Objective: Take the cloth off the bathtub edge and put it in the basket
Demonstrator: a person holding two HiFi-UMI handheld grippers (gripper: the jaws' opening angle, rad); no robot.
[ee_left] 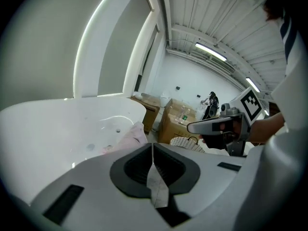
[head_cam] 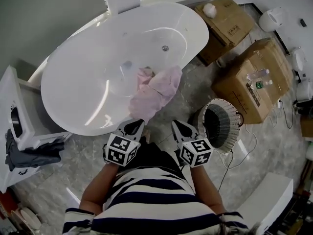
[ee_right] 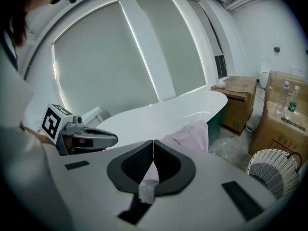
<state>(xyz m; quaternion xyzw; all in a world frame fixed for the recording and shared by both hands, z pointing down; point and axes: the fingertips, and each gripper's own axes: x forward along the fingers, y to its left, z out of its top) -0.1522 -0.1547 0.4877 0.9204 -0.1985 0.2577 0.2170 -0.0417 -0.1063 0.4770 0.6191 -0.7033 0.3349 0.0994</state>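
Observation:
A pink cloth hangs over the near edge of the white bathtub, partly inside and partly draped down its outer wall. It also shows past the jaws as the cloth in the left gripper view and the cloth in the right gripper view. My left gripper and right gripper hover side by side just short of the cloth's lower end, both shut and empty. The round white basket stands on the floor to the right of the right gripper.
Cardboard boxes stand right of the tub, one with bottles on top. A white cabinet with dark clothing sits at the left. A cable runs over the marble floor by the basket. A white bench lies at the lower right.

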